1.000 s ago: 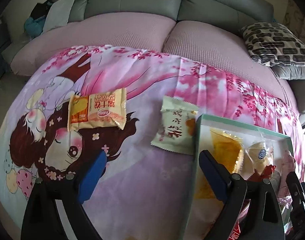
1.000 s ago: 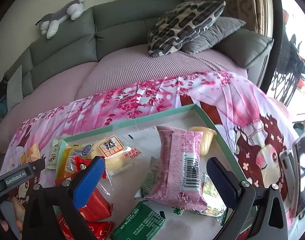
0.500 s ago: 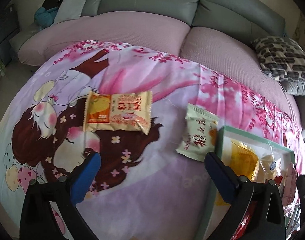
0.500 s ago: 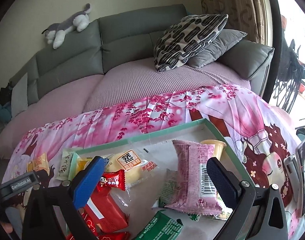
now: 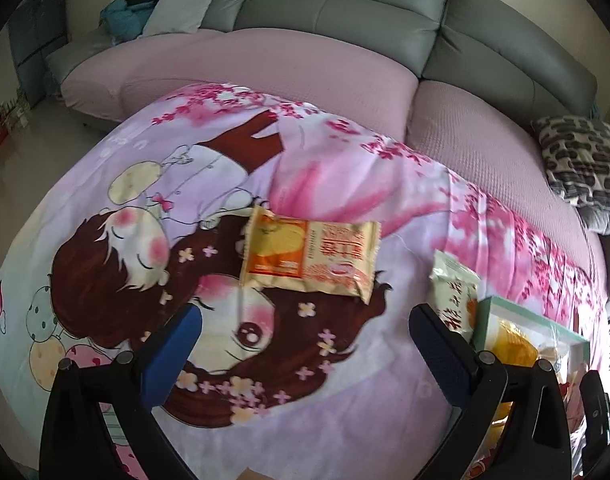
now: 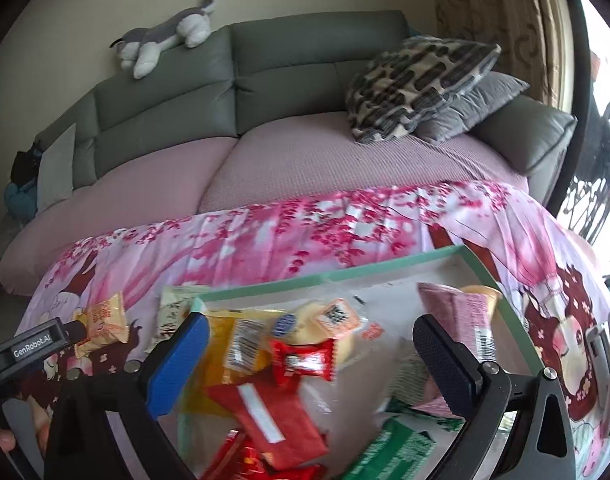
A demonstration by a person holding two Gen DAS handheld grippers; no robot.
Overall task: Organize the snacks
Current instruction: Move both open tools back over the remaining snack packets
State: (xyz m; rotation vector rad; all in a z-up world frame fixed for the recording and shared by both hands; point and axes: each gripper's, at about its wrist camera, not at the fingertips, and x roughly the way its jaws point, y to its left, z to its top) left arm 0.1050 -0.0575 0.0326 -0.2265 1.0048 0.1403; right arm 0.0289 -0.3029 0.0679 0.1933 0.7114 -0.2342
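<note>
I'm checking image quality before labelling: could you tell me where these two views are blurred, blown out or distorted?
Left wrist view: sharp, strong fisheye bending of the sofa, dark vignette corners. Right wrist view: motion blur on the near snacks, especially the red packet; the window at right is blown out.

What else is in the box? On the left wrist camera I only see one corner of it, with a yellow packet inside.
Observer: A pink packet lies at the right end of the box, barcode up.
Operator: Anything red in there?
Observer: Yes, a small red candy wrapper sits near the middle, on top of other packets.
Operator: Is the right gripper holding something?
Observer: No, the right gripper is open over the box, with nothing clamped in its jaws.
</note>
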